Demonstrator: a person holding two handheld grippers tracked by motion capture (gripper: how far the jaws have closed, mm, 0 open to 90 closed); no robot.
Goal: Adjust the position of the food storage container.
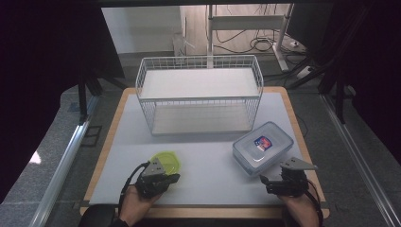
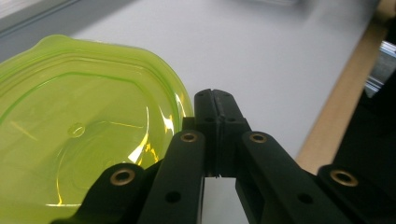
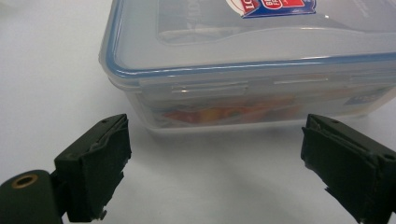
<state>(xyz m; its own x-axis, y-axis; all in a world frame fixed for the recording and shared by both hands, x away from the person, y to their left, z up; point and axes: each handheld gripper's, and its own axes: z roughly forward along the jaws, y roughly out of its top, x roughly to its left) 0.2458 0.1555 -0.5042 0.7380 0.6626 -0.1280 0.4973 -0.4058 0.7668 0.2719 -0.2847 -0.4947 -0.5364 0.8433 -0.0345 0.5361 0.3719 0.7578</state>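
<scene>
Green lid (image 2: 70,135): thin, light, prob. bendy; take its rim. L gripper (image 2: 215,100) is closed, empty, beside it. R gripper (image 3: 215,154) gapes before the box (image 3: 261,70).

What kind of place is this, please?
Probably a lab set up for recording, not a home: dark curtains flank the table, loose cables lie on the floor, and a metal stand stands behind.

A lab recording bench: black curtains (image 1: 42,71) flank the white-topped table (image 1: 208,156) beyond the hand-held grippers, aluminium rails (image 1: 61,161) run beside them, cables (image 1: 257,45) trail farther back under a metal stand (image 1: 246,23)
</scene>
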